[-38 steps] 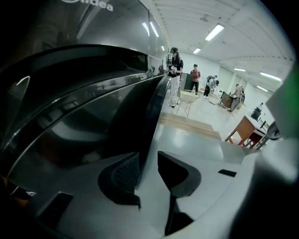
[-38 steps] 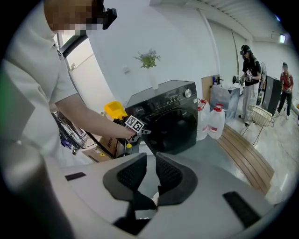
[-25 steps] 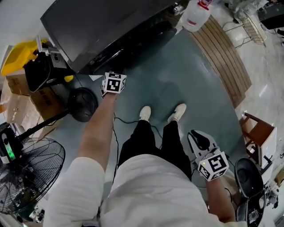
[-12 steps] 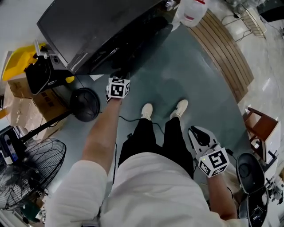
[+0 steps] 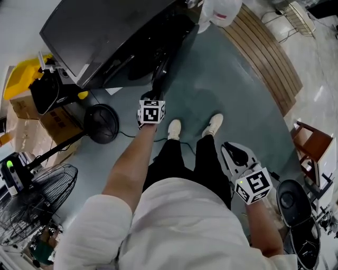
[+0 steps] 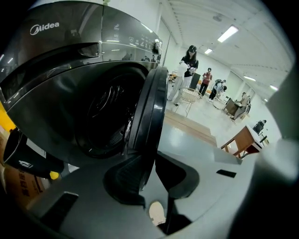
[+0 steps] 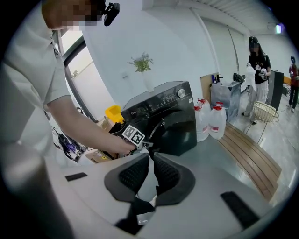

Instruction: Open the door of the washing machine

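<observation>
A dark grey front-loading washing machine stands at the upper left of the head view. Its round door hangs partly open and shows edge-on. My left gripper reaches out to the door's free edge. In the left gripper view the door runs down between the two pads, and the left gripper is shut on its rim. The drum opening shows to the door's left. My right gripper hangs low beside the person's right leg. In its own view the right gripper holds nothing, jaws together.
A standing fan, a round black base, cardboard boxes and a yellow bin crowd the left. White jugs and a wooden slat platform lie to the right of the washing machine. People stand far off.
The door has swung out from nearly closed to partly open. My left gripper has moved right and toward the person with the door's edge. The right gripper has hardly moved.
</observation>
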